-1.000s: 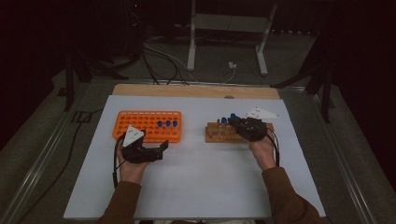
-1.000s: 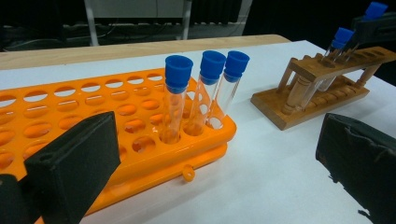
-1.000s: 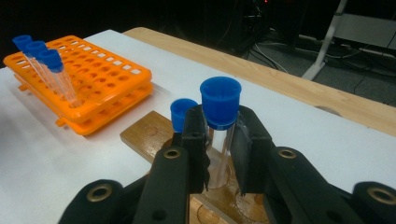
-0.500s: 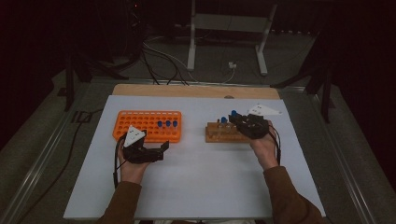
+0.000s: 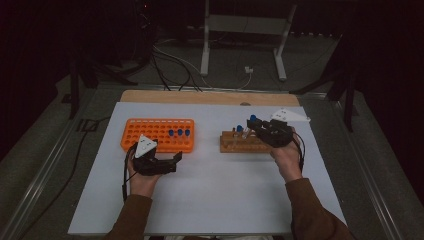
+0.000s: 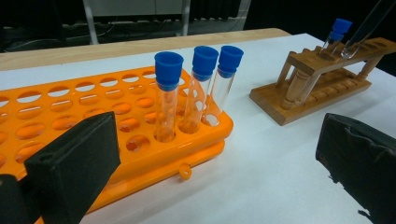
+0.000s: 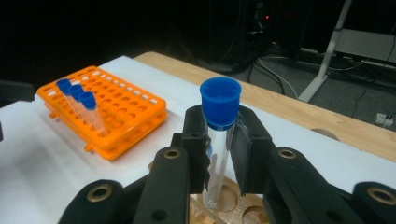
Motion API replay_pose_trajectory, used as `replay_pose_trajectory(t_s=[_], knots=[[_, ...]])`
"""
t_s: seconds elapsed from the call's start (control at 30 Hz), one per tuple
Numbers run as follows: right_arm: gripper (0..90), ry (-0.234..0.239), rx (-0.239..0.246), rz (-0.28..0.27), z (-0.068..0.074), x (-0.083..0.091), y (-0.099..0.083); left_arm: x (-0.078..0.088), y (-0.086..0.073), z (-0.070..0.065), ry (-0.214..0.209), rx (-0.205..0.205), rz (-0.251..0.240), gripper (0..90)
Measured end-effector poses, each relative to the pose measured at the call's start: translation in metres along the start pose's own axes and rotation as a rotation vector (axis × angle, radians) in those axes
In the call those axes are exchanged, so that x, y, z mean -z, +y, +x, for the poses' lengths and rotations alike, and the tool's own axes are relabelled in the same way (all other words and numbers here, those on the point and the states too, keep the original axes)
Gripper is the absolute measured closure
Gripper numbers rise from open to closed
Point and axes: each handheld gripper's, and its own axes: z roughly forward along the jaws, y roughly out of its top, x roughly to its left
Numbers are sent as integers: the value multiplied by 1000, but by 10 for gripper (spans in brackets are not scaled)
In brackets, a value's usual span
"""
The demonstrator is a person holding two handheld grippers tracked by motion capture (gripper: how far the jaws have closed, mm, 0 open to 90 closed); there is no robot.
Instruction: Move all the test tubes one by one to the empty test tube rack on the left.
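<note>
Between the pads of the right gripper [image 7: 219,158] a blue-capped test tube [image 7: 218,140] is clamped just below its cap, the jaws closed snugly against the glass; the tube stands nearly upright with its rounded base at the mouth of a hole in the wooden rack [image 5: 240,142], where one more capped tube [image 5: 239,130] stands. Judged from this arrangement, the step in hand is lifting the tube out of the wooden rack for transfer. Across the white table [image 5: 215,195] lies the orange rack [image 5: 150,132], already holding three blue-capped tubes [image 6: 194,88] in a row near one end. The next move calls for raising the tube fully clear of its hole, carrying it upright to the orange rack and lowering it into a free hole beside the three. Near that rack the left gripper [image 5: 167,162] rests with jaws wide apart, holding nothing.
</note>
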Motion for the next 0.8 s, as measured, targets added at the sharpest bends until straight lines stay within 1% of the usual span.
replay_pose_trajectory(t_s=[0.17,0.23,0.33,0.5,0.57,0.6,0.73,0.8], knots=[[765,19,12,9,6,-1,1,-2,6,-8,-21,-20,-7,6],[765,27,17,11,9,-1,1,-2,10,-12,-35,-30,-7,6],[765,44,18,10,14,-2,2,-1,14,-19,-51,-53,-15,6],[765,72,25,9,23,-4,3,-1,23,-30,-77,-64,-32,7],[764,83,24,10,26,-5,3,-3,27,-34,-102,-63,-31,14],[765,92,20,10,28,-6,3,-4,28,-37,-110,-69,-29,15],[764,105,24,18,34,-9,3,-10,34,-49,-128,-117,-17,37],[765,112,28,25,37,-11,3,-13,36,-54,-140,-124,-12,40]])
